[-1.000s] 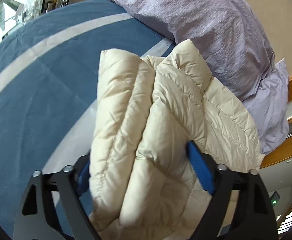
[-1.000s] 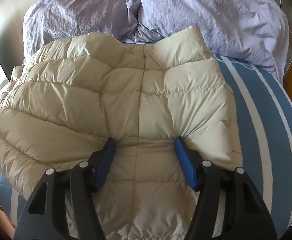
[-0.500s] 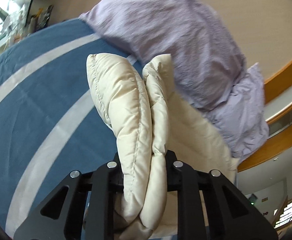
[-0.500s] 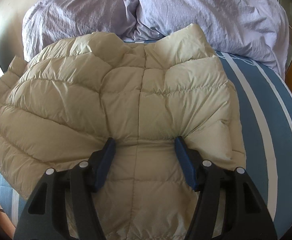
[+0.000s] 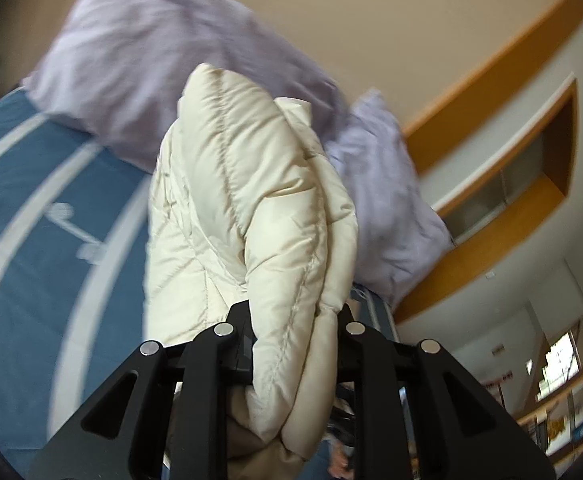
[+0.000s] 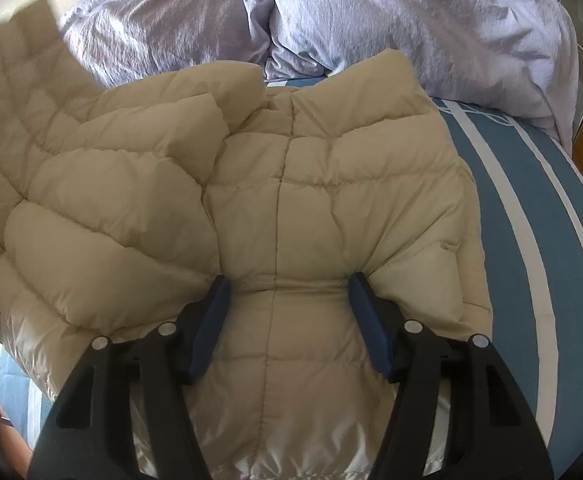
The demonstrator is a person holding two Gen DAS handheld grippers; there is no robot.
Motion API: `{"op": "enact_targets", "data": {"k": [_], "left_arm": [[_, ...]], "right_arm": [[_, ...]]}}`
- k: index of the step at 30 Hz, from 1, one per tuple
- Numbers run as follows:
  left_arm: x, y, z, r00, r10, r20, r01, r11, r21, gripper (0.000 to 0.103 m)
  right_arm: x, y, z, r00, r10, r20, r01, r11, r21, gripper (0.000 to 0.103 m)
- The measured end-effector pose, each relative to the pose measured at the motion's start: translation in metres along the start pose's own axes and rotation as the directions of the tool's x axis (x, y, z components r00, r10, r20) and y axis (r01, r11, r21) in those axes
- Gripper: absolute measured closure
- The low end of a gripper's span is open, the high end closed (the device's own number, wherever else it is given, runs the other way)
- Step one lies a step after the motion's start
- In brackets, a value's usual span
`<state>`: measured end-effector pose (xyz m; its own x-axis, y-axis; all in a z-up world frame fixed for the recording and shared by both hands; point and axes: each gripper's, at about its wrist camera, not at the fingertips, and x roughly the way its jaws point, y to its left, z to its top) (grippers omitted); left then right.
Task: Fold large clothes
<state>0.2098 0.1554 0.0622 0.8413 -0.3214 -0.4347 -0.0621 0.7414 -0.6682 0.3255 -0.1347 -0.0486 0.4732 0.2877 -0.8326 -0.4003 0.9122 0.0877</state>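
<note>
Jacket (image 5: 251,216) hem, probably, hidden between left jaws

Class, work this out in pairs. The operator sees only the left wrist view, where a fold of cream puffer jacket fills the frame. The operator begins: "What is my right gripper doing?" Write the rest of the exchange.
Observer: The right gripper points down at the puffer jacket. Its jaws are wide apart and its pads press into a bunch of padding near the hem.
Operator: How does the rest of the jacket lie?
Observer: The body lies spread on the striped blue bed cover, with its collar toward the lilac pillows.
Operator: Is any of it off the bed?
Observer: Yes, one quilted side is raised at the far left of that view.
</note>
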Motion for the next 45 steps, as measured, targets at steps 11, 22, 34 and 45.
{"op": "enact_targets", "data": {"k": [11, 22, 34, 45], "left_arm": [[0.083, -0.07, -0.045, 0.981, -0.094, -0.169, 0.102, 0.994, 0.044, 0.083], [0.148, -0.094, -0.086, 0.951, -0.088, -0.295, 0.11, 0.992, 0.058, 0.083], [0.185, -0.114, -0.109, 0.945, 0.032, -0.327, 0.03, 0.983, 0.183, 0.083], [0.182, -0.135, -0.124, 0.937, 0.112, -0.33, -0.009, 0.955, 0.297, 0.074]], "right_arm": [[-0.001, -0.005, 0.002, 1.0, 0.021, 0.002, -0.021, 1.0, 0.014, 0.041], [-0.011, -0.025, -0.002, 0.995, 0.094, 0.035, -0.096, 0.992, 0.08, 0.042], [-0.046, -0.055, -0.022, 0.993, 0.091, 0.075, -0.099, 0.99, 0.098, 0.048], [-0.062, -0.065, -0.033, 0.994, 0.064, 0.085, -0.074, 0.989, 0.125, 0.048]]}}
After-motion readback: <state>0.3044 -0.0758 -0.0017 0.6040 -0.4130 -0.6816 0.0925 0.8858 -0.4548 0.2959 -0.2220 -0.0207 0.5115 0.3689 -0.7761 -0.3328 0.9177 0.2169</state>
